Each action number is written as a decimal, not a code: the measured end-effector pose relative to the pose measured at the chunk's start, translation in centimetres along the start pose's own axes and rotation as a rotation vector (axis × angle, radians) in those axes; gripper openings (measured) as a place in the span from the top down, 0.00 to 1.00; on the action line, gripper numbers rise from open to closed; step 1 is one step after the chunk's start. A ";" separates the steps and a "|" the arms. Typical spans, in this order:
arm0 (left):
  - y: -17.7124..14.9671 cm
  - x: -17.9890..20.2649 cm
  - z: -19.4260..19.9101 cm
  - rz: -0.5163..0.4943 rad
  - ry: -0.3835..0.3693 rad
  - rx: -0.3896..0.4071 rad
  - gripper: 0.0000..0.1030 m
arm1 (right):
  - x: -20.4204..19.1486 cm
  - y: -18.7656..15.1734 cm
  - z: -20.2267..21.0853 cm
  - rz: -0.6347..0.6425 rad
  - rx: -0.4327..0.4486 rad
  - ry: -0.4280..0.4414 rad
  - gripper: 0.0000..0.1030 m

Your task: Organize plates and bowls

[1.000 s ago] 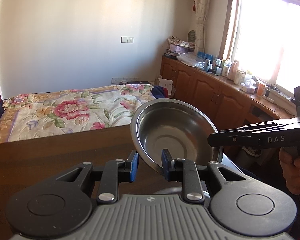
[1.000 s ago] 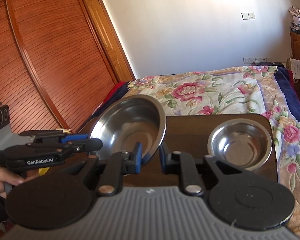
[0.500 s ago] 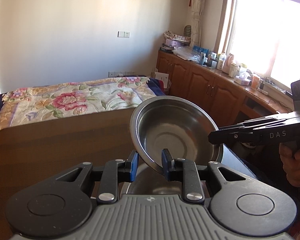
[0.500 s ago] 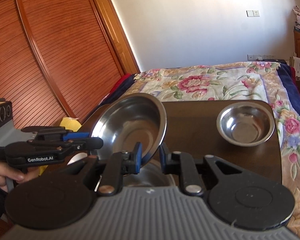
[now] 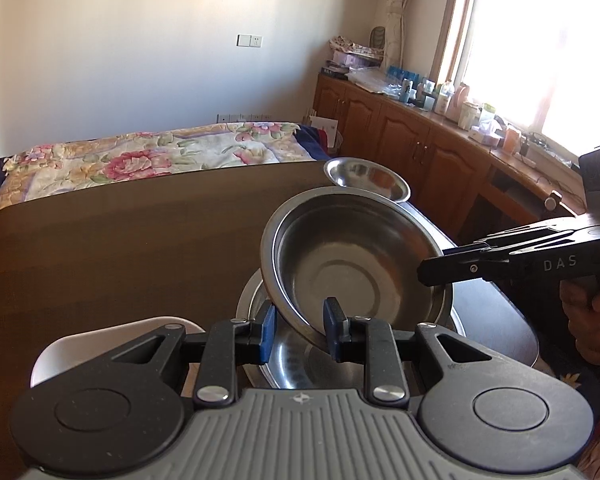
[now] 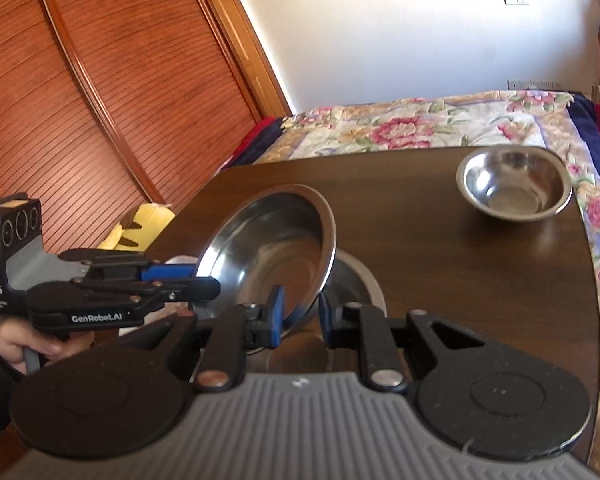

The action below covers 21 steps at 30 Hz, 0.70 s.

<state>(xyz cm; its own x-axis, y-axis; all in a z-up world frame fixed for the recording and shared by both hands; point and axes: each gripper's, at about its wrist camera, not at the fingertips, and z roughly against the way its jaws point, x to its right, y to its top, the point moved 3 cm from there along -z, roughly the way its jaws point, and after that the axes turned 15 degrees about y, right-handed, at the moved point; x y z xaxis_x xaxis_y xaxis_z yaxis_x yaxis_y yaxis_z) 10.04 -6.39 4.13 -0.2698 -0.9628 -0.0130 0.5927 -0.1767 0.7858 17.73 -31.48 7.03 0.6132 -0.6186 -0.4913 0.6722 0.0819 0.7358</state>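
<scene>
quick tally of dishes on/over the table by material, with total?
Stainless steel: 3 - held bowl, larger basin under it, small bowl at the far corner.
White: 1 - dish, partly hidden.
Total: 4

white plate [image 5: 100,344] mostly hidden, countertop bottles [image 5: 440,96] blurred

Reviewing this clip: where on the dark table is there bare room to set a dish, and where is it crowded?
Bare: the broad stretch of table between the bed-side edge and the white plate; also the strip below the small bowl. Crowded: the near middle, where both grippers hold the tilted bowl over a large bowl.
</scene>
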 end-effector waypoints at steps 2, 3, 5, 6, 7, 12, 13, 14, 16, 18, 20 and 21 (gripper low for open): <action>-0.2 0.2 0.0 -0.008 0.003 -0.002 0.73 | 0.1 -0.3 -0.1 -0.004 -0.007 -0.002 0.80; -0.3 0.2 0.0 -0.011 0.002 -0.003 0.73 | 0.1 -0.4 -0.2 -0.006 -0.009 -0.003 0.80; -0.4 0.4 0.0 -0.018 0.003 -0.004 0.73 | 0.0 -0.7 -0.2 -0.005 -0.014 -0.007 0.80; -0.5 0.5 -0.1 -0.021 0.004 -0.006 0.73 | 0.0 -0.9 -0.2 -0.005 -0.017 -0.009 0.80; -0.6 0.5 -0.1 -0.024 0.004 -0.008 0.73 | 0.0 -1.0 -0.2 -0.005 -0.019 -0.009 0.80; -0.9 0.8 -0.2 -0.055 0.012 -0.011 0.73 | -0.2 -1.5 -0.2 0.000 -0.031 -0.021 0.80; -1.0 0.9 -0.3 -0.065 0.016 -0.010 0.73 | -0.2 -1.6 -0.2 0.005 -0.034 -0.025 0.80; -1.0 1.0 -0.4 -0.075 0.022 -0.008 0.73 | -0.2 -1.7 -0.3 0.010 -0.037 -0.029 0.80; -1.2 1.2 -0.5 -0.095 0.037 -0.003 0.73 | -0.3 -2.0 -0.4 0.027 -0.044 -0.041 0.80; -1.4 1.4 -0.7 -0.109 0.045 -0.005 0.73 | -0.4 -2.2 -0.6 0.040 -0.051 -0.052 0.80; -1.8 1.4 -1.0 -0.120 0.047 -0.010 0.73 | -0.5 -2.5 -0.8 0.057 -0.061 -0.073 0.80; -1.8 1.4 -1.1 -0.127 0.049 -0.013 0.73 | -0.6 -2.5 -0.8 0.067 -0.066 -0.084 0.80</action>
<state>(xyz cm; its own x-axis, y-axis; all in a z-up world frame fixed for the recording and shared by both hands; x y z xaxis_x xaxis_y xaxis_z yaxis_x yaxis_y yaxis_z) 9.48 -7.64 2.00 -0.3060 -0.9413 -0.1426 0.5656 -0.3002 0.7681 16.01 -30.64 5.08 0.6223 -0.6731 -0.3996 0.6587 0.1745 0.7319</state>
